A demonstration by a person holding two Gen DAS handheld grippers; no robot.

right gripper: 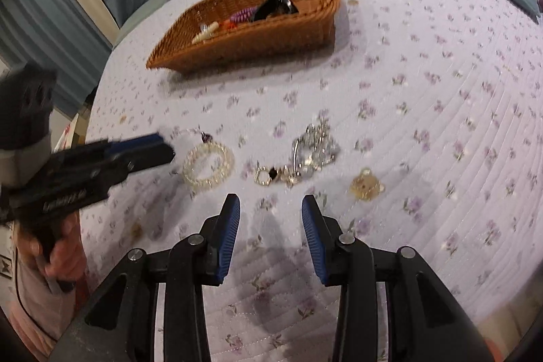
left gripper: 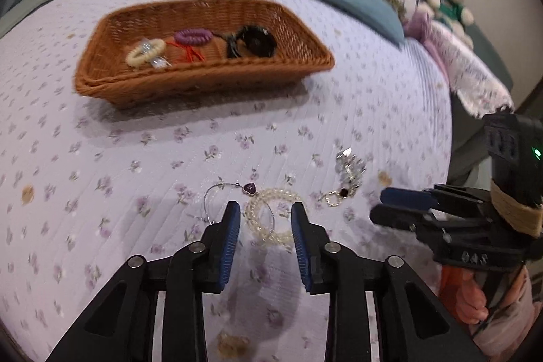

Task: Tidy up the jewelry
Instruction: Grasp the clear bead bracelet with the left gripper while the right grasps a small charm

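Left tongs [left gripper: 265, 219], spread astride the bead bracelet [left gripper: 269, 219]: pinch one strand squarely before lifting toward the basket [left gripper: 203, 83]; right tongs [right gripper: 270, 212] spread, empty.

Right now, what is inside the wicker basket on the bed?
The wicker basket holds a cream spiral hair tie, a purple spiral hair tie, a red cord and a black hair accessory. Its near wall hides part of the floor in the right wrist view.

Left tool [left gripper: 265, 219] over bead bracelet [left gripper: 268, 219]
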